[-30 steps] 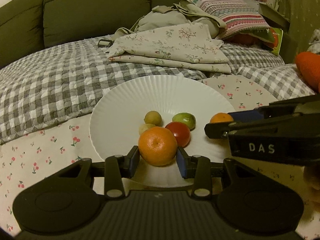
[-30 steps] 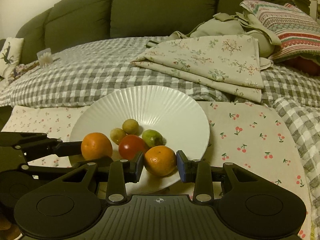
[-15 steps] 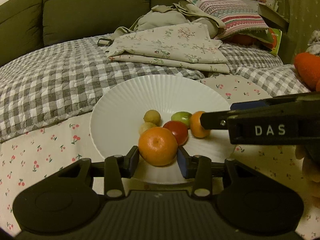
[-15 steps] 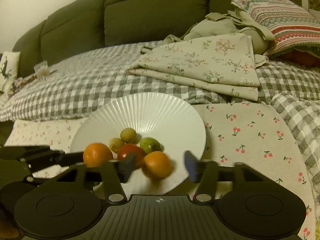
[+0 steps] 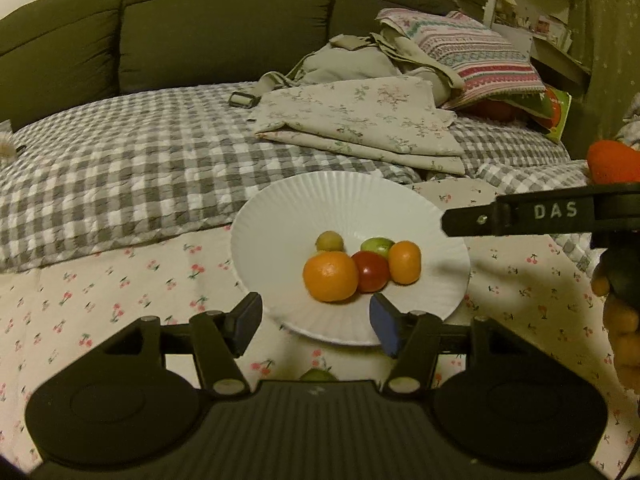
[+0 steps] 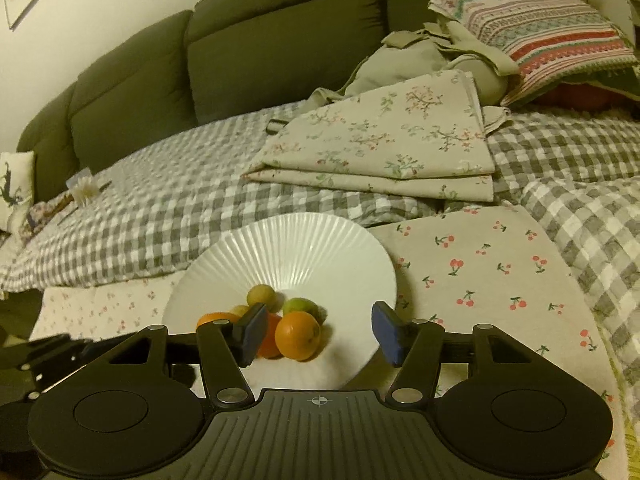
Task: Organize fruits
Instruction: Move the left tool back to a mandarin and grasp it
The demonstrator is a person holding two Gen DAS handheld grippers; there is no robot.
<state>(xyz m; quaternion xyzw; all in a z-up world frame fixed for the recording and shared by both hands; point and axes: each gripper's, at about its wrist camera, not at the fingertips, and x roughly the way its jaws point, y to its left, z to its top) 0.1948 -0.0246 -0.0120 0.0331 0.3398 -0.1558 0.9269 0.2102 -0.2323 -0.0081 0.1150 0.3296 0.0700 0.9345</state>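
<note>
A white ribbed plate (image 5: 340, 204) (image 6: 304, 248) lies on a cherry-print cloth. On it rest a large orange (image 5: 330, 276), a red tomato (image 5: 372, 270), a smaller orange (image 5: 405, 262) (image 6: 298, 336) and two small green fruits (image 5: 376, 245) (image 5: 329, 241). My left gripper (image 5: 316, 324) hangs just before the plate's near rim; its jaws are opening with nothing between them. My right gripper (image 6: 319, 334) stands open. The smaller orange lies free beyond its left pad (image 6: 252, 334). Another small green fruit (image 5: 318, 376) peeks out under the left gripper's body.
A grey checked blanket (image 5: 120, 184) covers the bed behind the plate. A folded floral cloth (image 5: 360, 124) and a striped pillow (image 5: 480, 64) lie at the back right, before a green sofa back (image 5: 200, 32). A person's hand (image 5: 620, 320) holds the right gripper.
Both grippers opened and let go of their oranges, which now rest on the plate beside the tomato. Both grippers have drawn back and up from the plate.
</note>
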